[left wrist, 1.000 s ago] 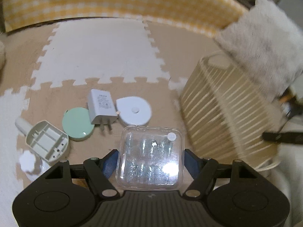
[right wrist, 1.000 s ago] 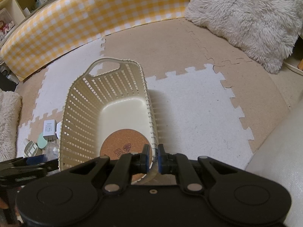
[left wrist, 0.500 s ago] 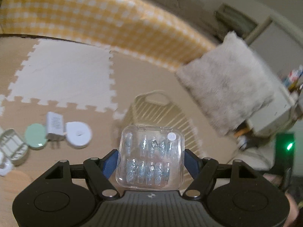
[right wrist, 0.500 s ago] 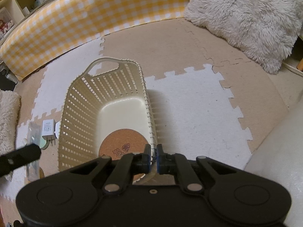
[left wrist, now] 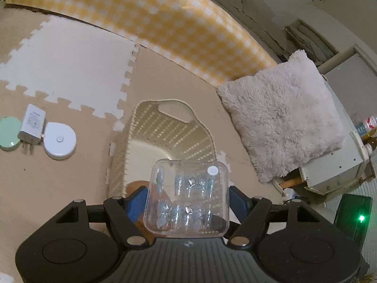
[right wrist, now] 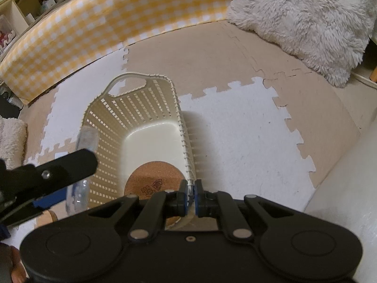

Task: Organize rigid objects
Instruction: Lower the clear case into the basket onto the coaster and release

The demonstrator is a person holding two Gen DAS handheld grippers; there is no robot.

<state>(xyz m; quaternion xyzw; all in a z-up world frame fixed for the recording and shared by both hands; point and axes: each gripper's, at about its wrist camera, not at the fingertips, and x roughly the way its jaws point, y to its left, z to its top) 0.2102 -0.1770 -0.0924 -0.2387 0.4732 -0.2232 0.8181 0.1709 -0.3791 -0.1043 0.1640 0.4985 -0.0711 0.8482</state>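
left tongs (left wrist: pixel 188 198) — wide, gripping clear case (left wrist: pixel 188 195) | right tongs (right wrist: pixel 191 194) — pinching basket (right wrist: pixel 181 127) rim

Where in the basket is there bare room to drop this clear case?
The basket floor is bare from the cork coaster up to the handle end. The coaster end is crowded, with the right gripper clamping the rim there.
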